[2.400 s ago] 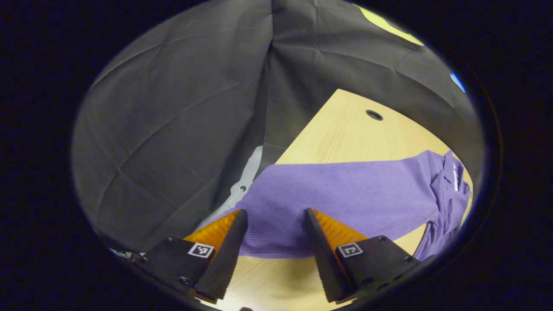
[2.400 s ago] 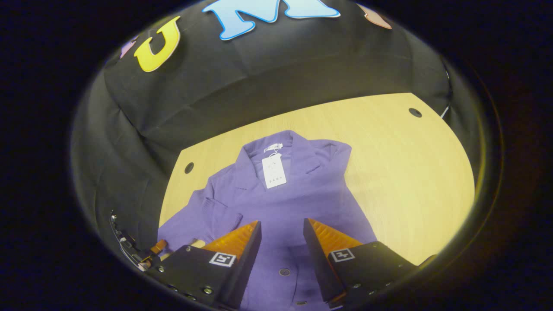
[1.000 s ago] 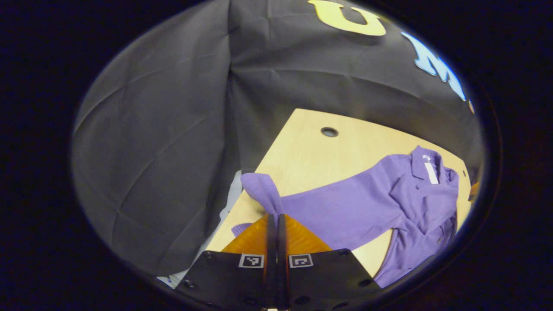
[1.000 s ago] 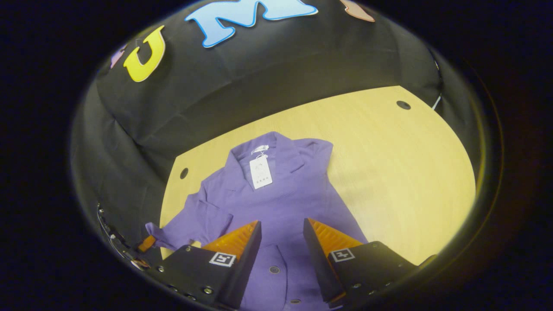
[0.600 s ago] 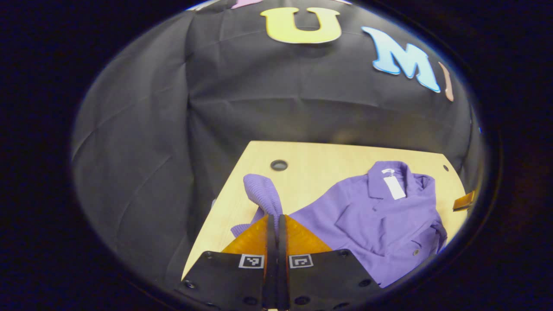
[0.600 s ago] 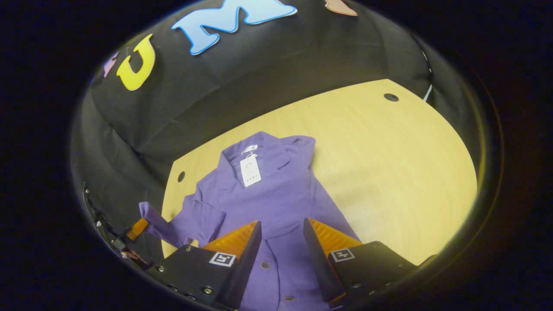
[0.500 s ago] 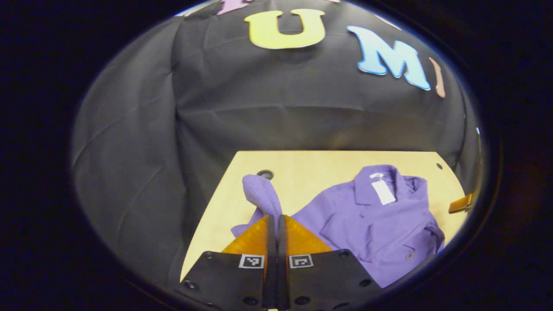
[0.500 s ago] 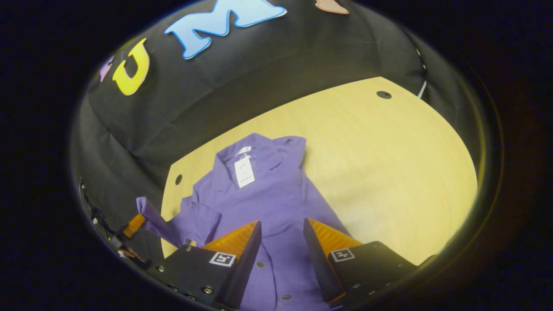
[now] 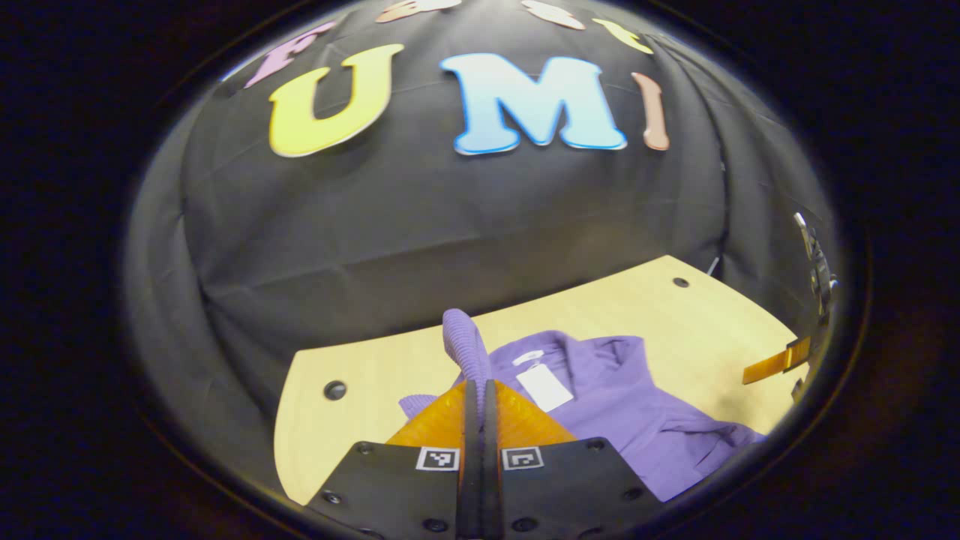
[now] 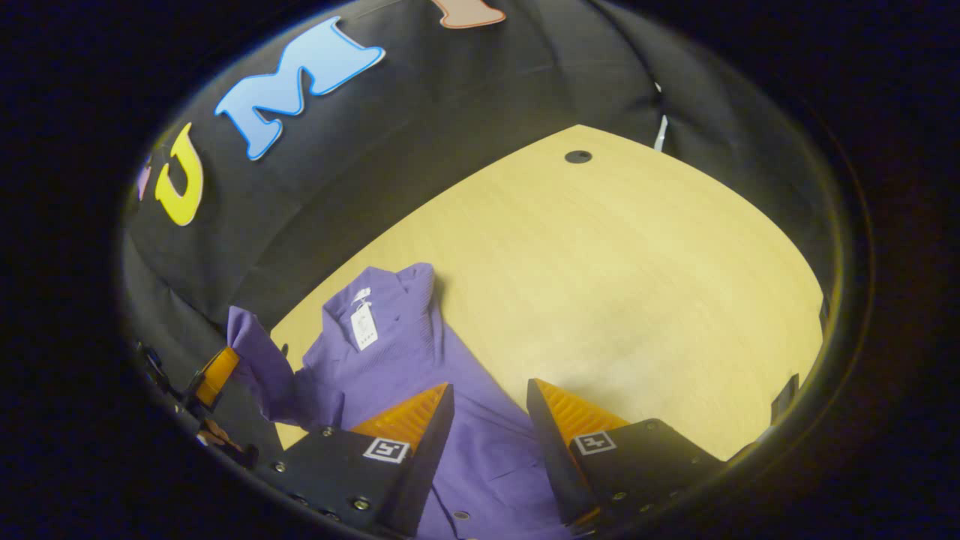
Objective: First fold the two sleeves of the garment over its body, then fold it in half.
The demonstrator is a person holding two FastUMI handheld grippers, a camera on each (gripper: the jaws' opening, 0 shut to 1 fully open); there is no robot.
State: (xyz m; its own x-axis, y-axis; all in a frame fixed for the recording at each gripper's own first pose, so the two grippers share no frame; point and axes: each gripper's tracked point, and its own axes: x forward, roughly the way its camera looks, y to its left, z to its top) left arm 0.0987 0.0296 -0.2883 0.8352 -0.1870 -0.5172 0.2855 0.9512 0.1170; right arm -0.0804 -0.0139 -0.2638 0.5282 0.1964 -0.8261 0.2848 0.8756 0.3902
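Tabletop of pale wood takes up the middle and right of the right gripper view, with a small round hole near its far edge at the upper centre; in the left gripper view the same table runs across the lower half, with one hole at lower left and another at right of centre. Next in size is the purple garment, a buttoned knit lying on the table at the lower left of the right gripper view, collar toward the booth wall, and at the lower centre and lower right of the left gripper view. One sleeve is lifted off the table, standing up just above the left gripper at the lower centre of that view; the two fingers are pressed together with the sleeve's cloth pinched between them. From the right gripper view that raised sleeve shows at the lower left, with the left gripper at its end. The right gripper sits at the bottom centre of its own view, fingers spread apart with nothing between them, above the garment's buttoned front. Smallest is the white hang tag at the collar, also seen in the right gripper view
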